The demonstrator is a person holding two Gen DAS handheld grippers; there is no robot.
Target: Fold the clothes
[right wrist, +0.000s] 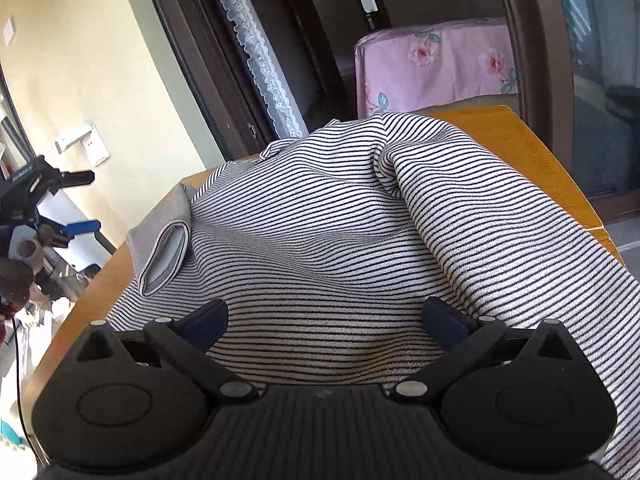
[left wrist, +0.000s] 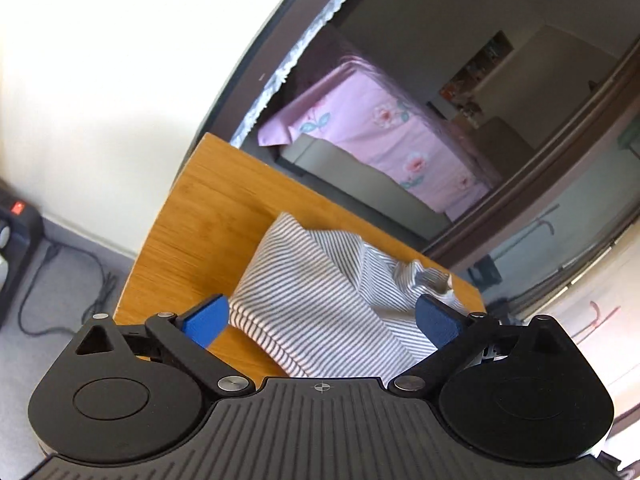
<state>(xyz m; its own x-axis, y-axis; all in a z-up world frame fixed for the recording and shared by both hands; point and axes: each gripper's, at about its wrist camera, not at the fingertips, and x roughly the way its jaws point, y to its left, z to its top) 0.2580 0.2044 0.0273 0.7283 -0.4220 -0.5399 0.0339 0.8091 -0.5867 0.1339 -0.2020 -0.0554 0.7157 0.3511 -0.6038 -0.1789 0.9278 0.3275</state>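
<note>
Fingers spread wide on the left gripper [left wrist: 322, 320], over the striped shirt [left wrist: 320, 300] on the wooden table [left wrist: 200, 220]. The right gripper [right wrist: 326, 322] gapes wide too, holding nothing; better pinch a hem before folding.

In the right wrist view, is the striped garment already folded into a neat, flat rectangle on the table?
No, the striped garment lies rumpled on the wooden table, with a raised ridge of cloth and its grey cuff splayed out to one side.
</note>
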